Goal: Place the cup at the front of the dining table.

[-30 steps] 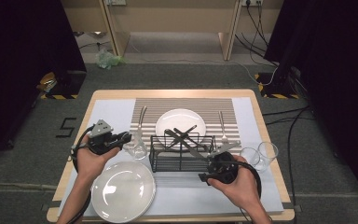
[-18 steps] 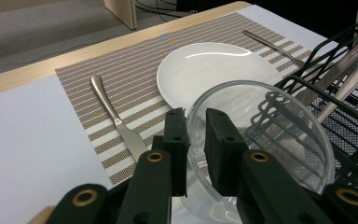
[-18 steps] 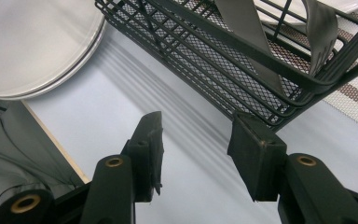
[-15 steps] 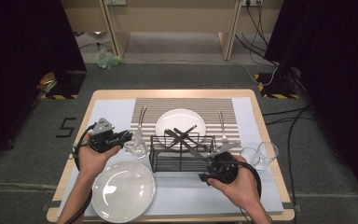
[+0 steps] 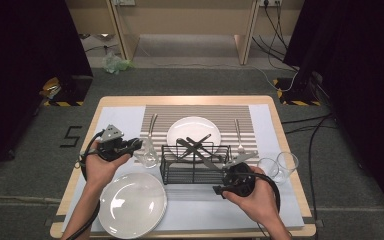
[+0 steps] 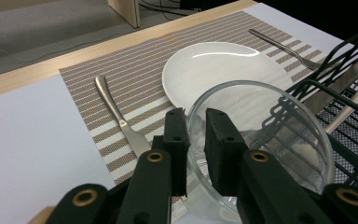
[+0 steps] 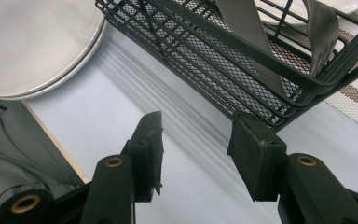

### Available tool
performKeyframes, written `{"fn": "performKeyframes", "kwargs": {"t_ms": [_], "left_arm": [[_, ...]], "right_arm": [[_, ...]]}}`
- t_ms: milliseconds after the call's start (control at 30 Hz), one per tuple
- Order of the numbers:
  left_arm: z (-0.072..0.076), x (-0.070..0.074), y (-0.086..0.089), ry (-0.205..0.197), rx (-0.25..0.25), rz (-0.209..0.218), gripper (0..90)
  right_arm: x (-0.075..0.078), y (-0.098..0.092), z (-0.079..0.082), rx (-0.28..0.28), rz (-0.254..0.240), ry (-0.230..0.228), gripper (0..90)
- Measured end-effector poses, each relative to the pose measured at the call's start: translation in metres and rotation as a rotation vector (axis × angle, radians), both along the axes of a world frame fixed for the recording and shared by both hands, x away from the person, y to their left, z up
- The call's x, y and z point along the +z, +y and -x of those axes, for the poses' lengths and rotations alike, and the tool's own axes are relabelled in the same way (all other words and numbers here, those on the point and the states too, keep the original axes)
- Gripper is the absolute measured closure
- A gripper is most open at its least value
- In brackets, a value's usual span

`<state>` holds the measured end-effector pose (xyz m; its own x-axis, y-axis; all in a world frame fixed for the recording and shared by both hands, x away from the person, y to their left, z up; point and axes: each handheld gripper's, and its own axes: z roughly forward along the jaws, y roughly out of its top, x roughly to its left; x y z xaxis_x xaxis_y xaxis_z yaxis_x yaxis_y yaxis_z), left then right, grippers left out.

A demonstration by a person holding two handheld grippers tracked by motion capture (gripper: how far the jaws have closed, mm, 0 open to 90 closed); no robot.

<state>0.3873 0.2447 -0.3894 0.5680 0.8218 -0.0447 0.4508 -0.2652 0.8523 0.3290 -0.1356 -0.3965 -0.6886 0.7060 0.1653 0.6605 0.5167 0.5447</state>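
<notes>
The right tongs (image 7: pixel 196 154) rise from the bottom edge with their 2 black jaws apart and nothing between them, over a pale blue mat (image 7: pixel 135 107). Just past the jaw tips stands a black wire basket (image 7: pixel 223 60) with a mesh floor; 2 flat metal utensil handles (image 7: pixel 249 32) lean inside it. At upper left lies a white plate (image 7: pixel 32 42), and the bench (image 7: pixel 58 142) edge runs below it.

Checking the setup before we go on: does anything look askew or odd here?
Yes. The glass bowl is tilted, its rim pinched in the left gripper. Knives lie crossed on top of the black rack rather than standing in it. Nothing looks spilled or broken.
</notes>
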Motion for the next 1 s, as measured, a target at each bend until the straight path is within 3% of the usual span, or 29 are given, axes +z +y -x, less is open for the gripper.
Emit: {"fn": "performKeyframes", "kwargs": {"t_ms": [1000], "left_arm": [[-0.0100,0.0020,-0.0039,-0.006,0.006,-0.012,78.4]], "right_arm": [[-0.0006,0.0002,-0.0003,-0.002,0.000,0.004,54.1]]}}
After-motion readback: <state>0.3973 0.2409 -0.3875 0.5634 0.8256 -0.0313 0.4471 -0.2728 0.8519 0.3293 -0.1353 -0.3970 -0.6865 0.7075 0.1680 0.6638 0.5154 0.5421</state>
